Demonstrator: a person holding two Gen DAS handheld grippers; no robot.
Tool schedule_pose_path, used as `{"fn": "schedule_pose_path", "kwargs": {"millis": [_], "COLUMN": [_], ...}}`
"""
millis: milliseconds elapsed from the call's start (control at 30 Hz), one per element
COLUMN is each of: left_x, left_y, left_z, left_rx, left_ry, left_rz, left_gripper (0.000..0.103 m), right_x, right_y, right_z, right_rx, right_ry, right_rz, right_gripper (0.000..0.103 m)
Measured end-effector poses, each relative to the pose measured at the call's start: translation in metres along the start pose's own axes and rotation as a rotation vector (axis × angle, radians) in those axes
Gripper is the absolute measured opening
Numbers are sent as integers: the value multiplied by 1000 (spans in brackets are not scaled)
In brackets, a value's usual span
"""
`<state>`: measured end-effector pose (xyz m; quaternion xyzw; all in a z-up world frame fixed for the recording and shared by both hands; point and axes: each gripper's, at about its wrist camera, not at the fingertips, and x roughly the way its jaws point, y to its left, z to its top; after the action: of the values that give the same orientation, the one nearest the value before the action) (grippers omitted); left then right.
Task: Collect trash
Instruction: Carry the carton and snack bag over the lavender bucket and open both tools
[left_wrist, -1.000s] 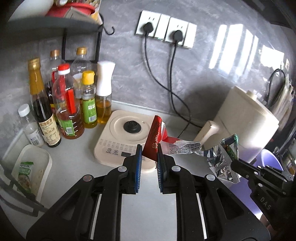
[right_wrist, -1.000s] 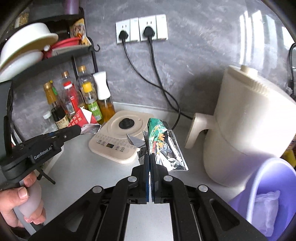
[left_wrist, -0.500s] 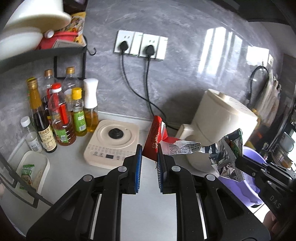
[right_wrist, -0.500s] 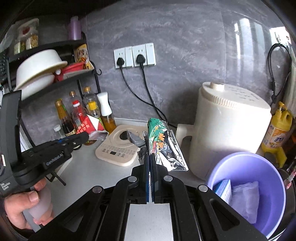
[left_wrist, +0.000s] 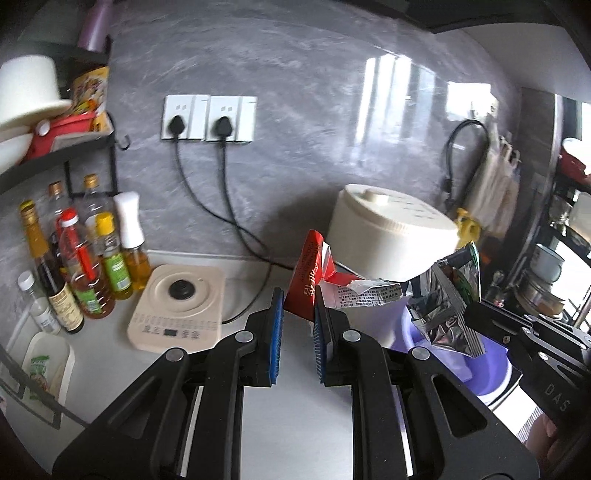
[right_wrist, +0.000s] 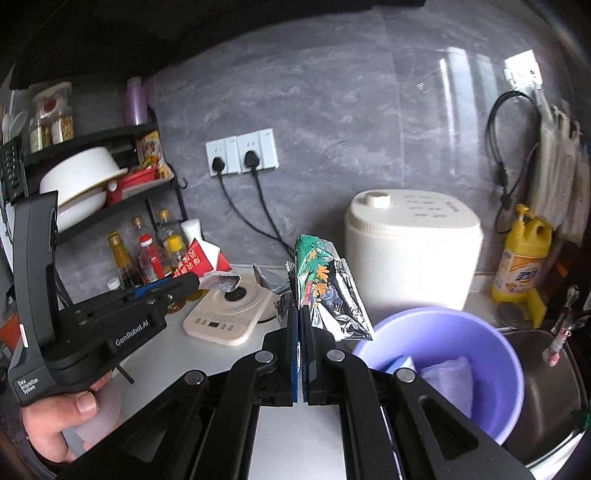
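Near the purple bin (right_wrist: 443, 332): right gripper (right_wrist: 300, 325) clamped on foil wrapper (right_wrist: 325, 291); left gripper (left_wrist: 298, 314) pinching red wrapper (left_wrist: 308, 284). Release only above bin mouth.

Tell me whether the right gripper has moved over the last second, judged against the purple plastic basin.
Yes. The right gripper, jaws shut on the silver foil snack bag, has pulled up and back: the purple plastic basin, earlier cut off at the frame corner, now shows almost whole.

The right gripper (right_wrist: 300, 317) pinches a crinkled green-and-silver foil snack wrapper (right_wrist: 325, 291) beside the round lilac plastic bucket (right_wrist: 509, 373).
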<state>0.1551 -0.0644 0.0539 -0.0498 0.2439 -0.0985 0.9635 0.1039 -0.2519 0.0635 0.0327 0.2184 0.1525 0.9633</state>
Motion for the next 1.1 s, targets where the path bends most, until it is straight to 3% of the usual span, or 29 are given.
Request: {"fn": "schedule_pose_path", "kwargs": {"millis": [533, 833, 933, 967, 1033, 1100], "left_x": [16, 30, 33, 35, 37, 39], "left_y": [-76, -110, -117, -118, -121, -125], "left_z": [3, -1, -2, -2, -3, -4], "left_rx": [82, 123, 138, 142, 150, 159], "left_ry": [-1, 25, 32, 35, 42, 50], "left_rz": [-131, -178, -182, -183, -184, -185], "left_gripper": [15, 15, 15, 15, 15, 15], "right_x": [-47, -52, -52, -51, -53, -54], "right_y": [-55, -90, -99, -103, -107, -112], "right_z": [-9, -18, -22, -25, -29, -31], "right_rx": [75, 136, 161, 170, 185, 198], "right_ry": [-51, -45, -42, -38, -49, -54], "right_rz": [-117, -154, -154, -149, -143, -141], "right_gripper": [2, 3, 11, 24, 37, 38]}}
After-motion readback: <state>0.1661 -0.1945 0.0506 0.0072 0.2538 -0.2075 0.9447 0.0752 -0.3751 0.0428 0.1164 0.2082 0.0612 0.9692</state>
